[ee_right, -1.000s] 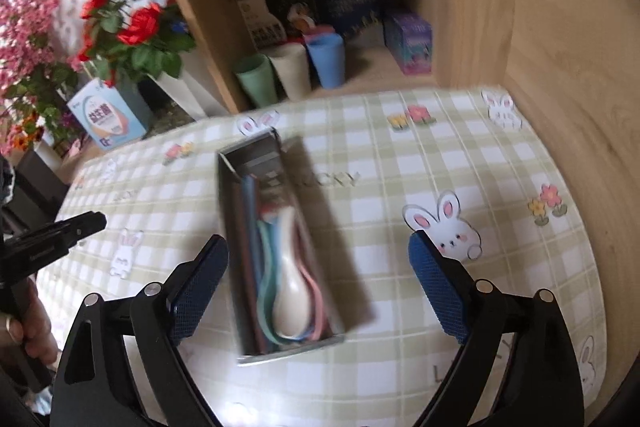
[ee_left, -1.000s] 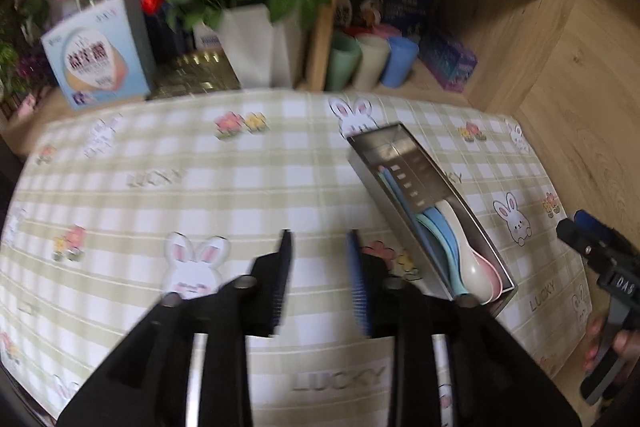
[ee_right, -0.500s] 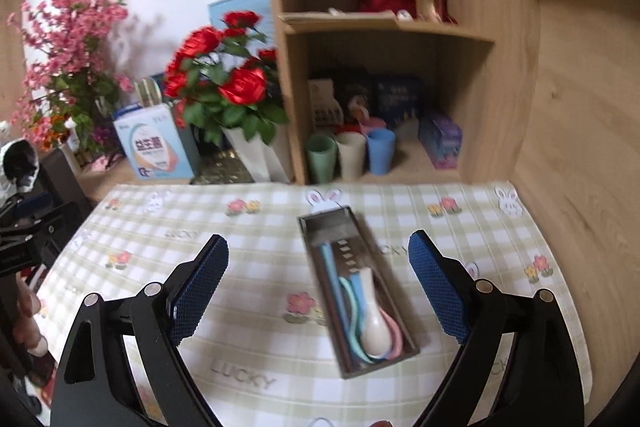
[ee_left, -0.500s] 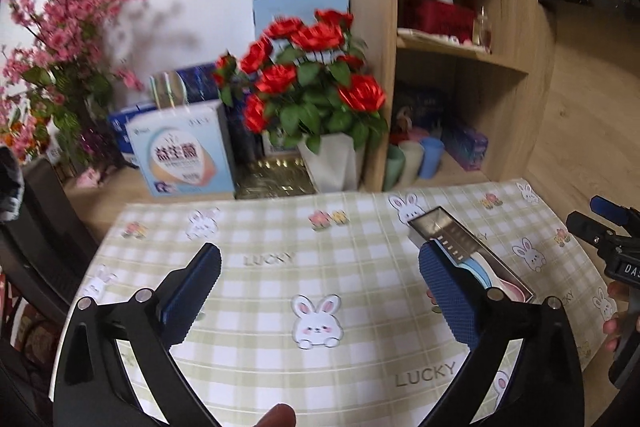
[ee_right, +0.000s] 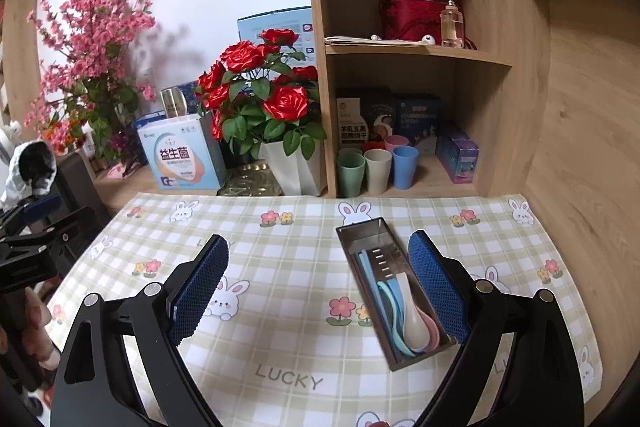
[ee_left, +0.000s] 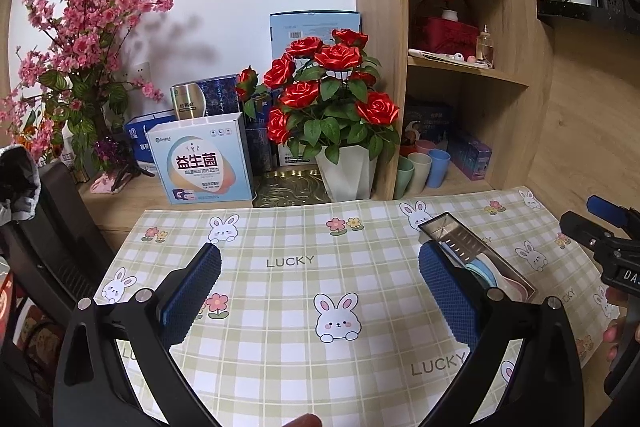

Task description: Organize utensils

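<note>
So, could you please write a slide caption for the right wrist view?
Open right gripper above checked tablecloth, beside metal tray holding pastel spoons.

Left gripper (ee_left: 319,297): black frame, two angled arms with triangular cut-outs, silver round screws near each finger base. Fingers (ee_left: 191,294) carry blue pads with a fine mesh grip texture. Right gripper (ee_right: 319,291): same build, black arms, silver screws, blue mesh-textured pads (ee_right: 436,287). Seen from the left wrist camera, the right gripper has a blue fingertip, black body and a white-lettered label reading "DA", rest cut off. Right hand (ee_left: 614,337) shows bare skin with pink painted nails. Left hand (ee_right: 38,331) also bare-skinned, pale pink nails, wrapped on a black handle. Sleeves not visible.
</note>
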The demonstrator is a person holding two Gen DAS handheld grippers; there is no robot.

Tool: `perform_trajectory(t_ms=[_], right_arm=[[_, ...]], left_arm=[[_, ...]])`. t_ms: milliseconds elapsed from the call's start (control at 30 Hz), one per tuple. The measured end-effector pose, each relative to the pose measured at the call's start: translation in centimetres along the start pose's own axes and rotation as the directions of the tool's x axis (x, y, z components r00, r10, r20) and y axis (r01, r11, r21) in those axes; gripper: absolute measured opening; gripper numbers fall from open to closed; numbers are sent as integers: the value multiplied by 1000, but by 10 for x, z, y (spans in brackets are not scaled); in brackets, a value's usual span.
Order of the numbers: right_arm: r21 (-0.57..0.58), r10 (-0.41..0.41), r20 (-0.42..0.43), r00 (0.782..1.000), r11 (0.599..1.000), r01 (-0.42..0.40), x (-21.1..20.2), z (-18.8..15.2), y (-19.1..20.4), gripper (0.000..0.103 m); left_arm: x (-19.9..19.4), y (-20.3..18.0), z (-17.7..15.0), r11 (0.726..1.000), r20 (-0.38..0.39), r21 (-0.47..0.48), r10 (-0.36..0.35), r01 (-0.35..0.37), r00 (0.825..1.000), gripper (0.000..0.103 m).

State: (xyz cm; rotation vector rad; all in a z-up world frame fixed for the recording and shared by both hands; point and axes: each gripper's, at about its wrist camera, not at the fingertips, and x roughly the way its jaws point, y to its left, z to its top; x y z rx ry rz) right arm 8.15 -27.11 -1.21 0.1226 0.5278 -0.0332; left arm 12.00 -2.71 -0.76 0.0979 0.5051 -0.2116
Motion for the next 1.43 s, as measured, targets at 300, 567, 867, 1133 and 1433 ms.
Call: perform_trajectory(t_ms=[300,567,867,1133,1433], right_arm=[[-2,1,1,1000,1000,-1,0,0,1,88],[-4,-3,2,1000,1000,3,-1,0,6,88],[-6,-5,3,1000,1000,5,-1,0,6,88],[-4,-9,3,1000,1000,9,-1,1,5,88],[0,-14,-3,1000,1000,14,-1,1,4,88]], left_arm=[[-1,3,-2,1000,1,-4,-4,4,1000,97],[-2,3,-3,1000,-3,-11,-8,8,1000,97],[-4,6,-4,1000,-10,-19,-16,15,1000,97],[-4,12,-6,998,-16,-48,-35,35,999,97],[-6,14,-5,999,-15,-52,-14,13,1000,97]])
